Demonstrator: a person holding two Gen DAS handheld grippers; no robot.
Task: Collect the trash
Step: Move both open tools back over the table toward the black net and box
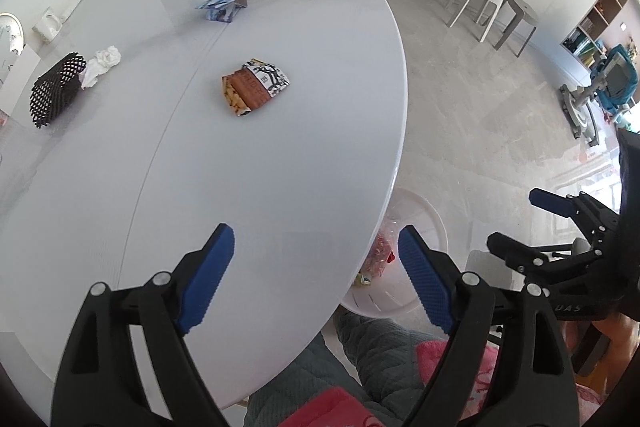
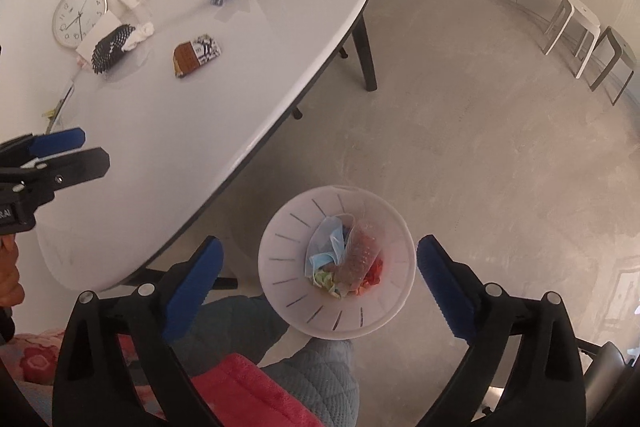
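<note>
Lying crumpled, apparently: brown-and-white wrapper (image 1: pixel 256 87)

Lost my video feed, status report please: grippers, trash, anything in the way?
Left gripper open, empty, over table edge. Right gripper open, empty, above bin. Snack wrapper, blue carton, black mesh with tissue remain on table. Nothing blocking.

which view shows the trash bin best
The right wrist view: the white bin sits whole on the floor below the open right gripper, with a blue face mask and wrappers visible inside. In the left wrist view the table hides most of it.
</note>
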